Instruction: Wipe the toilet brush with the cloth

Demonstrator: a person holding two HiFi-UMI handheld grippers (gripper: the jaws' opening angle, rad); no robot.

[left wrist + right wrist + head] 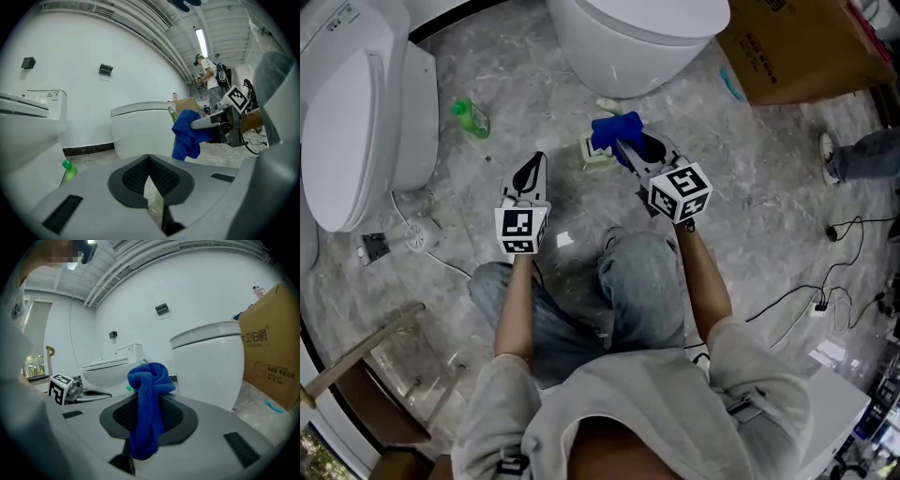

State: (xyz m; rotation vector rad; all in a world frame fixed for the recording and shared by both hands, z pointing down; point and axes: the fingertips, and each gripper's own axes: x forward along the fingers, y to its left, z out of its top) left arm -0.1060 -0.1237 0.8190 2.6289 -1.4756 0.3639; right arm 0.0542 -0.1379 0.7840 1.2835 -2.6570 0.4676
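Gripping one blue cloth (149, 404), right claw (623, 145) is clamped on its bunched middle, forearm stretched forward above the floor (750, 187). One toilet brush (598, 153) stands just beside the cloth. Left claw (149, 159) is closed and empty, held level nearby. Two toilets (356, 122) (628, 37), one green bottle (472, 117).

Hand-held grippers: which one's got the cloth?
The right hand-held gripper: its jaws are shut on the blue cloth, which bunches up above them. The left hand-held gripper has its jaws together with nothing between.
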